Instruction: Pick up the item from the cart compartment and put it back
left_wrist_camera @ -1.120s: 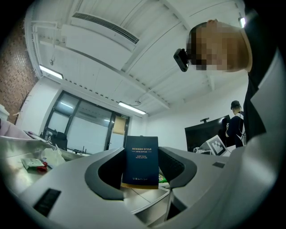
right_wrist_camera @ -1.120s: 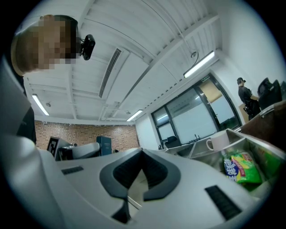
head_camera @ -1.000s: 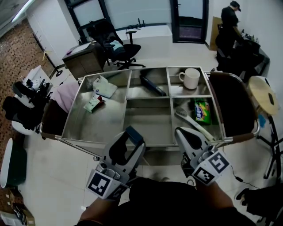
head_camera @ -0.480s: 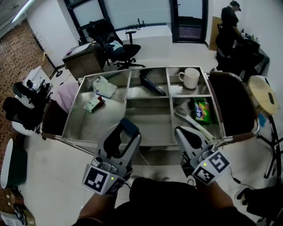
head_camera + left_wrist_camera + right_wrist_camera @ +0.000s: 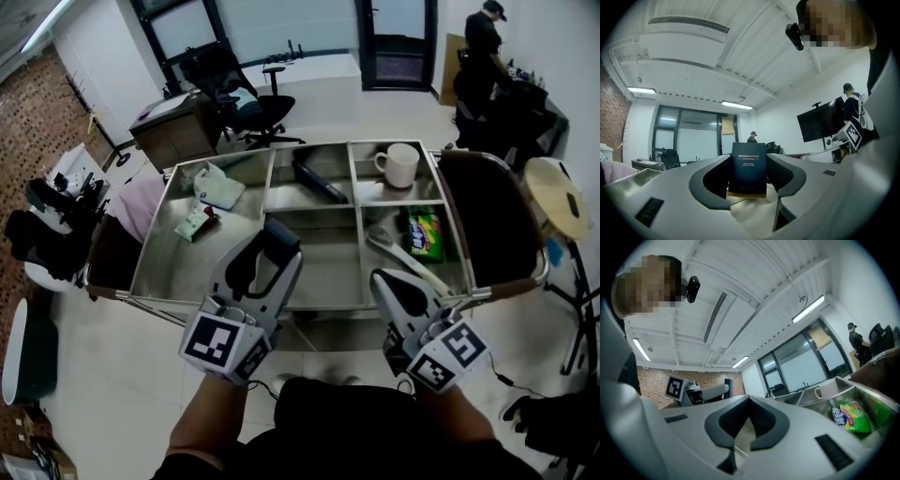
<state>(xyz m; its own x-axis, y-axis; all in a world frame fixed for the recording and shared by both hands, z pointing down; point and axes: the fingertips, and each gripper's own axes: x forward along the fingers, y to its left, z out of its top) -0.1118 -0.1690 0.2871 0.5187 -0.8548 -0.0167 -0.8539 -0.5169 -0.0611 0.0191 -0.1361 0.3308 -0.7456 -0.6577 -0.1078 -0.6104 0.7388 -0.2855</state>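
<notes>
My left gripper [image 5: 277,247] is shut on a small dark blue box [image 5: 283,231] with gold lettering. It hovers over the front edge of the steel cart [image 5: 234,305], above the middle front compartment. In the left gripper view the dark blue box [image 5: 748,168] stands upright between the jaws of the left gripper [image 5: 748,180], with both pads against its sides. My right gripper [image 5: 386,281] is at the cart's front right, shut and empty. In the right gripper view the tips of the right gripper [image 5: 748,400] meet with nothing between them.
The cart's other compartments hold a white mug [image 5: 401,165], a dark long item [image 5: 319,181], a green snack packet [image 5: 427,234], a white utensil [image 5: 405,260] and some packets [image 5: 220,187]. Beyond the cart are an office chair [image 5: 246,98] and a person [image 5: 483,47] at the far right.
My left gripper moved forward from below the cart's front rail to over its front edge, carrying the box and rolling a little. The right gripper stayed where it was.
</notes>
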